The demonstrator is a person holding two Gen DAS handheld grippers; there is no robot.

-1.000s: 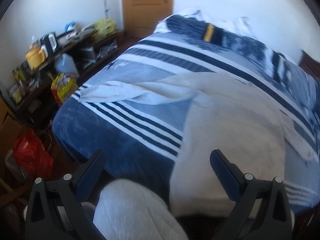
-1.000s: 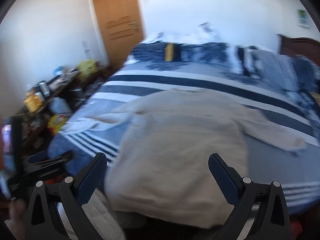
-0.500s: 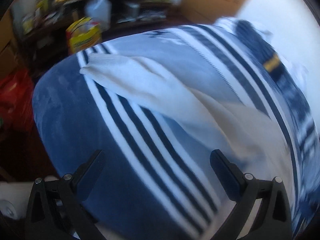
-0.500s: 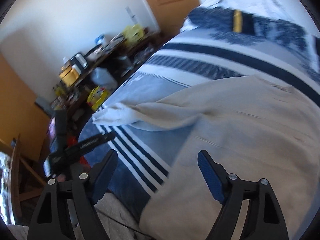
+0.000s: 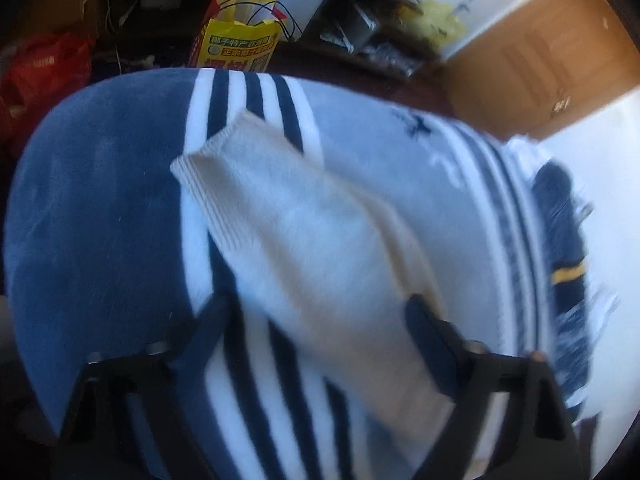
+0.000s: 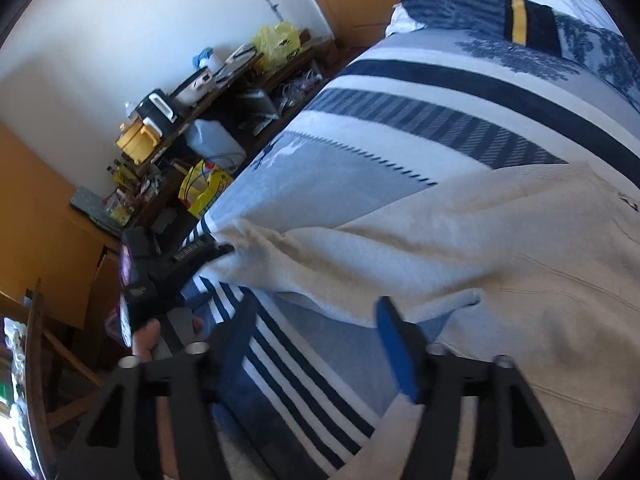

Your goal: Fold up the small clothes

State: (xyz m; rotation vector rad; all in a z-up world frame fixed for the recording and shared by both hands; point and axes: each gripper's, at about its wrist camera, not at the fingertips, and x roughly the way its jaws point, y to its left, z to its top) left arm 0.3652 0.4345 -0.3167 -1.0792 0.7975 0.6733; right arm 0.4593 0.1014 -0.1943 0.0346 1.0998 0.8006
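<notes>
Cream sweater (image 6: 500, 248) lay flat on striped bed (image 6: 400, 128), left view alone showed sleeve (image 5: 304, 232) cuff, sleeve running toward bed's edge, left tool (image 5: 316, 320) jaws just narrowing, astride sleeve, unclamped, right tool (image 6: 316, 340) jaws just narrowing, over sweater's underarm, unclamped.

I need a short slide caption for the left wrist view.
Left gripper closing over the cream sweater sleeve lying on a striped blue blanket.

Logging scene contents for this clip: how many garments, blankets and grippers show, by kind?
Cream sweater: 1
Navy garment with a yellow band: 1
Striped blue blanket: 1
Grippers: 2, left gripper and right gripper
Total: 5
</notes>
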